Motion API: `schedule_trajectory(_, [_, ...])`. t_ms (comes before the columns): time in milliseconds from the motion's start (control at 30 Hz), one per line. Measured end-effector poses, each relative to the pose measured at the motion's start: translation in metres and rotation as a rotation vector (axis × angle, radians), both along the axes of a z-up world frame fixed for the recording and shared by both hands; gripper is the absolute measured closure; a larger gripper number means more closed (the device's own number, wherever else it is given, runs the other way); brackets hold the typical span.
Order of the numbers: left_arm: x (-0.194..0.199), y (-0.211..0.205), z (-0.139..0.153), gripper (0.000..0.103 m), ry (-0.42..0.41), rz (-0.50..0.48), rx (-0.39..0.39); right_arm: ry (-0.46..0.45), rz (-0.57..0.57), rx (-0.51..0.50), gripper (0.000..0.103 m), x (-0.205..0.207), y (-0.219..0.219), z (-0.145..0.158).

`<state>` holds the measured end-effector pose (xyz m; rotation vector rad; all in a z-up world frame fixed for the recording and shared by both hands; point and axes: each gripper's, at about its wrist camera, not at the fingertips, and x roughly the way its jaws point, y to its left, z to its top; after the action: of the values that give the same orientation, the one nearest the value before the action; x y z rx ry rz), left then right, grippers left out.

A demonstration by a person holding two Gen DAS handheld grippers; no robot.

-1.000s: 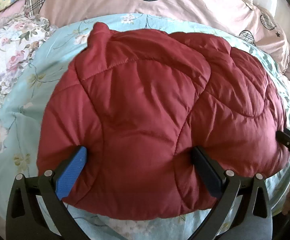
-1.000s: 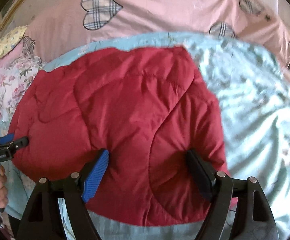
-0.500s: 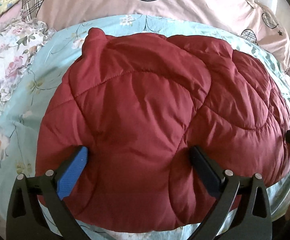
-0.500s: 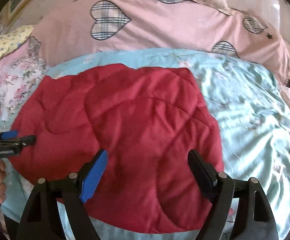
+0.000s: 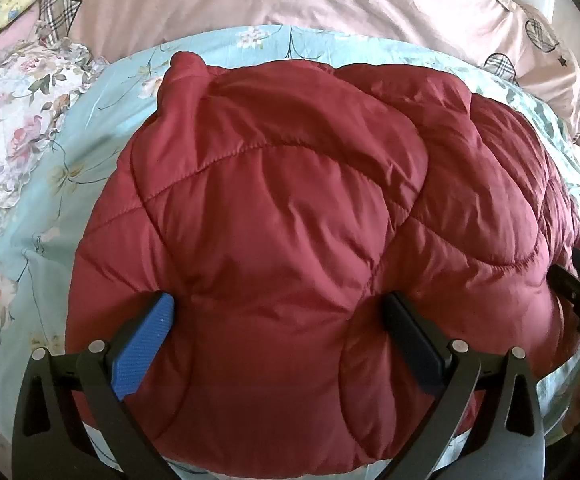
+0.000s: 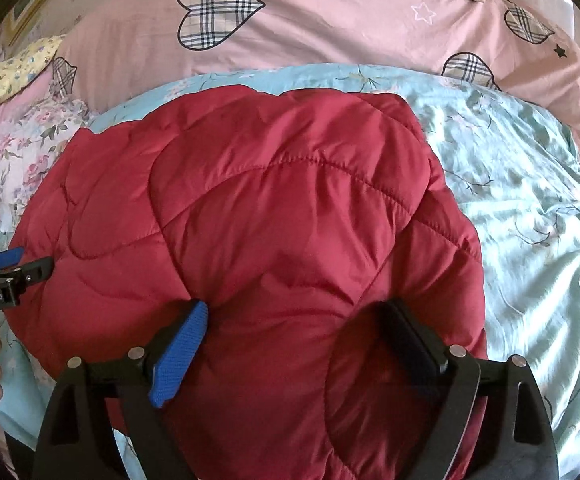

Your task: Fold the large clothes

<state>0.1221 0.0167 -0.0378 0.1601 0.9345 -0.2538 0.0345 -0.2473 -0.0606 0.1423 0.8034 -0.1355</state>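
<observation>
Lying on: the red quilted jacket rests on the light blue floral sheet, in front of the pink heart-print pillow, already bundled into a thick pad.
Long axis: it seems to run side to side across both grippers.
Left gripper: released, jaws spread wide, pressed into the jacket's near-left part.
Right gripper: also spread, grasping nothing, over the near-right part.
Nearer hand: neither; each covers its own end of the near edge.

Bright daylight from the upper right, soft shadows, sharp centre, and strong fisheye bending with dark corners.
</observation>
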Motion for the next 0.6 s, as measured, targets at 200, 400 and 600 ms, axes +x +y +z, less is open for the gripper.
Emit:
schedule_trajectory(200, [0.002,0.0,0.002,0.0,0.013,-0.001,0.012,0.015,0.001,0.016,0.013,0.002,-0.004,0.002])
schedule_trajectory(400, [-0.008,0.003,0.011,0.0,0.009,0.006,0.017,0.016,-0.003,0.019,0.014,-0.006,-0.004,0.015])
schedule_trajectory(600, [-0.037,0.019,0.021,0.0,0.003,0.026,-0.009,-0.009,0.014,0.042,0.012,-0.037,0.003,0.034])
